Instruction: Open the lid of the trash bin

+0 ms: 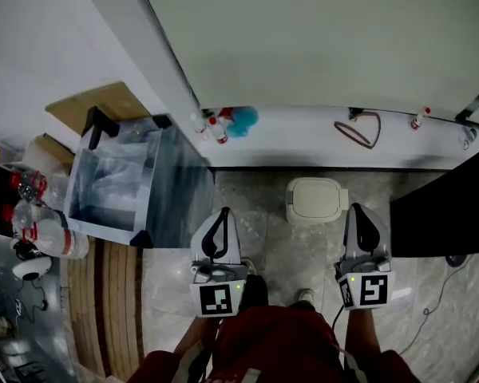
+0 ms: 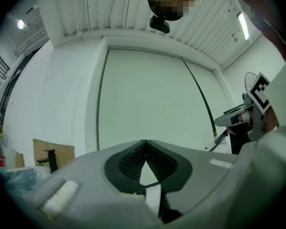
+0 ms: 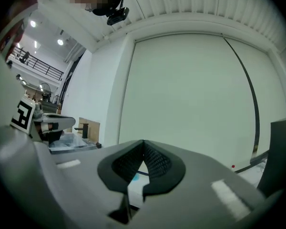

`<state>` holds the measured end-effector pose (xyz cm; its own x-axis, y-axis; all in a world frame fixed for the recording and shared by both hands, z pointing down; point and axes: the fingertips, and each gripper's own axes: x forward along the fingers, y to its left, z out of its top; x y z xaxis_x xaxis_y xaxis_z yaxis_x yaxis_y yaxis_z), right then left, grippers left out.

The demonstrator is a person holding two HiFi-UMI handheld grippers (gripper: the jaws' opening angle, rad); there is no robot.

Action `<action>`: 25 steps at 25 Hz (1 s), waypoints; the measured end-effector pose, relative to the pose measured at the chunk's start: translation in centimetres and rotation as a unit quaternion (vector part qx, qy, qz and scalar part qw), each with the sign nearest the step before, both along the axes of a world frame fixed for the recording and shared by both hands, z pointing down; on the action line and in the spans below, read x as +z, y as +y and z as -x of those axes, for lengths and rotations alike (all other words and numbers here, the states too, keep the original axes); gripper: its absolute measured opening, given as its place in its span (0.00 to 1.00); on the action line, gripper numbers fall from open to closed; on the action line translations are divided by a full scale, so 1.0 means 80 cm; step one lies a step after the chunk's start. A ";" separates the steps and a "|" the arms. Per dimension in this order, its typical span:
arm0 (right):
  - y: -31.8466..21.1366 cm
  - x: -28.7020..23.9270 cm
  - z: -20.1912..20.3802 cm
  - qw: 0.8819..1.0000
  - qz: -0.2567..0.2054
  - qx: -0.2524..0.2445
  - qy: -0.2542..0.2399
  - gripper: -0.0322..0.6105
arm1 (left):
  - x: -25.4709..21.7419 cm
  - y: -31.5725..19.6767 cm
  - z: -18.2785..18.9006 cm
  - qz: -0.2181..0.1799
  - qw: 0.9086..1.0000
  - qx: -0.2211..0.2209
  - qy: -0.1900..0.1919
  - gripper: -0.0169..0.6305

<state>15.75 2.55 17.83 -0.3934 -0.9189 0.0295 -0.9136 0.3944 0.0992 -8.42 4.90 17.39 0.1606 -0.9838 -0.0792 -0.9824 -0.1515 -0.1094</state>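
The small white trash bin (image 1: 316,199) stands on the grey tiled floor against the wall ledge, its lid down. My left gripper (image 1: 224,213) hangs to the bin's left and nearer me, shut on nothing. My right gripper (image 1: 357,209) is just right of the bin, also shut and empty. Neither touches the bin. In the left gripper view the black ribbed jaws of the left gripper (image 2: 145,142) meet at the tips and face a pale wall panel. The right gripper (image 3: 143,142) shows the same in the right gripper view. The bin appears in neither gripper view.
A clear plastic crate (image 1: 120,186) with black corners stands left of the left gripper. The white ledge (image 1: 303,130) carries small bottles (image 1: 215,128), a blue object (image 1: 242,120) and a brown loop (image 1: 366,128). A black cabinet (image 1: 443,214) stands close on the right. Bottles (image 1: 48,234) stand far left.
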 end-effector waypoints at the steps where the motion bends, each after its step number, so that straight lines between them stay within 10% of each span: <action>1: -0.006 0.003 0.011 1.000 0.003 0.005 0.004 0.05 | 0.000 -0.007 0.010 -0.005 1.000 0.010 -0.001 0.03; 11: -0.046 0.038 0.099 0.997 0.038 0.052 0.034 0.05 | 0.035 -0.071 0.104 -0.004 0.999 0.044 0.012 0.03; 25: -0.074 0.155 0.137 0.988 0.119 0.090 0.030 0.05 | 0.149 -0.124 0.110 0.052 0.995 0.086 0.024 0.03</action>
